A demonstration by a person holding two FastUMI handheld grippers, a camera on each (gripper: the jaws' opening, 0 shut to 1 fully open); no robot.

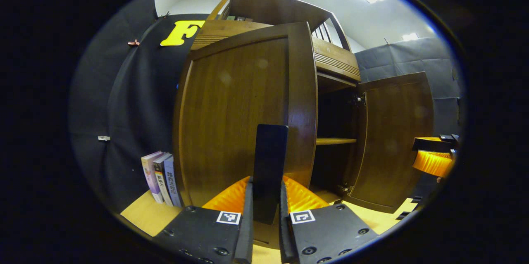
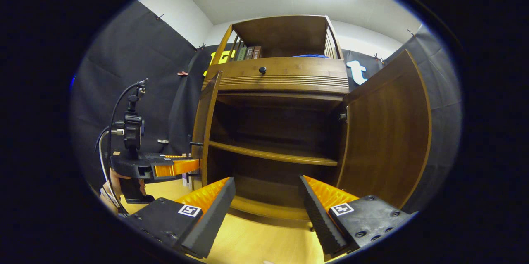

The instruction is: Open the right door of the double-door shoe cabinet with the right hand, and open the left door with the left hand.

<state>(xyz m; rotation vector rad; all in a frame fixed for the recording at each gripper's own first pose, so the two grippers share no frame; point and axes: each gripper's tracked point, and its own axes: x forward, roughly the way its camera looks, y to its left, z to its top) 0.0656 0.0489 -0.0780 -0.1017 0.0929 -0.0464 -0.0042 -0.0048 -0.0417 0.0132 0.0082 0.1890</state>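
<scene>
- Gripping the left dark wooden cabinet door's (image 1: 248, 107) black handle (image 1: 269, 160), your left tongs (image 1: 264, 210) are nearly closed on it.
- Your right tongs (image 2: 268, 210) gape wide, holding nothing; the right door (image 2: 384, 132) stands swung open.

Left claw (image 1: 264, 214) nearly closed, right claw (image 2: 268, 210) spread wide.

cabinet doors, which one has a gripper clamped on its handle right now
The left door: the left gripper has its jaws closed on that door's dark handle. The right door stands swung open and untouched, the right gripper open before the shelves.
</scene>
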